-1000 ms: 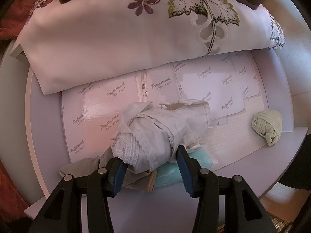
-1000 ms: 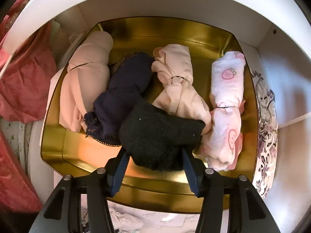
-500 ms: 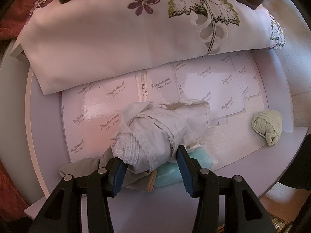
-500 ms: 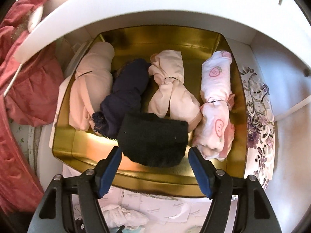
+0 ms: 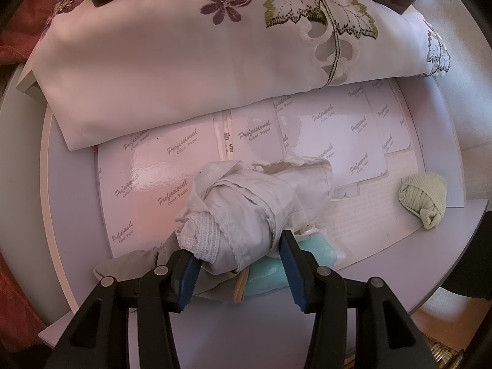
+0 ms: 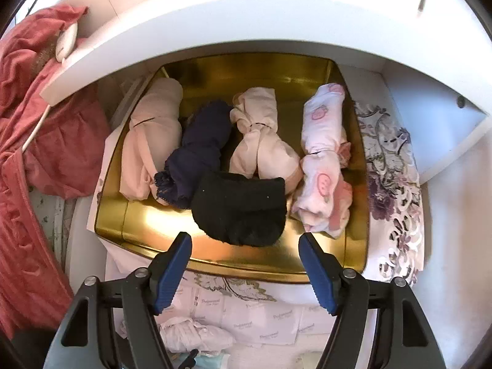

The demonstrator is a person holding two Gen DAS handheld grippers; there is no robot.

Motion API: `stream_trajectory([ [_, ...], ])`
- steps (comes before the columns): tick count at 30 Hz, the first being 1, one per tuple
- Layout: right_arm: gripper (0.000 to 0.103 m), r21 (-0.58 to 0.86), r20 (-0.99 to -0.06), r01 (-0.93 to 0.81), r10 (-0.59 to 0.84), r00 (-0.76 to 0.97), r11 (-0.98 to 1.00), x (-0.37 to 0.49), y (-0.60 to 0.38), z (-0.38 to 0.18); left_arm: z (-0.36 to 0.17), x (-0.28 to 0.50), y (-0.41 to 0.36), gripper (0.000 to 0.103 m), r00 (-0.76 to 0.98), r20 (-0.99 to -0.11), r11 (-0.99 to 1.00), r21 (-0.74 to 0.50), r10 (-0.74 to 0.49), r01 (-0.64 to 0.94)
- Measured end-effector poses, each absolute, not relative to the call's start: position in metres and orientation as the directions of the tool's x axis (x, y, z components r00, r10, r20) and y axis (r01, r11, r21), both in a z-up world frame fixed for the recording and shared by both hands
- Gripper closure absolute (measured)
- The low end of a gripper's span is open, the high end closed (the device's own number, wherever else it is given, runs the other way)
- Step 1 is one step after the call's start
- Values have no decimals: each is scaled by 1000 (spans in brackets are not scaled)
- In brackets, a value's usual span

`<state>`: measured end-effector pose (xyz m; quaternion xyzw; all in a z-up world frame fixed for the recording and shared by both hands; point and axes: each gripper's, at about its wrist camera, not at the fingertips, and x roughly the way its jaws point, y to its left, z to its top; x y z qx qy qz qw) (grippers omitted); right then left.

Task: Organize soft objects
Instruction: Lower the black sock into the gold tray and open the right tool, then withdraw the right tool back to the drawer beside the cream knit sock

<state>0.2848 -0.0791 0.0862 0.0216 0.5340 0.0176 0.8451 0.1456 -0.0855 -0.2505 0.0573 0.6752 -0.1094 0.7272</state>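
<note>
Left gripper: your left gripper (image 5: 238, 266) pinches the white rolled bundle (image 5: 252, 212), with both blue pads pressed against its near end.
White rolled bundle: it lies on the glossy printed paper sheets (image 5: 160, 166), on top of a teal cloth (image 5: 307, 255) and a grey cloth (image 5: 135, 264).
Beige rolled sock (image 5: 426, 198): it sits on the round worktop (image 5: 415, 264), well to the right of the white rolled bundle.
Embroidered cloth (image 5: 184, 67): it lies folded beyond the paper sheets.
Right gripper: your right gripper (image 6: 246, 264) is spread, its jaws have just been opening, and nothing is between them.
Black bundle (image 6: 241, 207): it rests in the gold tin (image 6: 215, 255), at the near wall, just beyond your spread pads.
Other rolls in the gold tin: you see 4 behind the black bundle: a peach roll (image 6: 150, 141), a navy roll (image 6: 196, 153), a cream roll (image 6: 261, 144) and a pink-patterned roll (image 6: 323, 160).
</note>
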Motion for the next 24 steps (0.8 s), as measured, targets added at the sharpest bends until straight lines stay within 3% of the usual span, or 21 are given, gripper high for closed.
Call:
stream_trajectory([
  [15, 29, 119, -891, 97, 63, 449, 988, 223, -118, 76, -251, 143, -87, 53, 65, -995, 970, -62, -80, 234],
  [24, 28, 100, -951, 208, 32, 306, 973, 191, -133, 26, -251, 144, -87, 53, 63, -995, 971, -65, -82, 231],
])
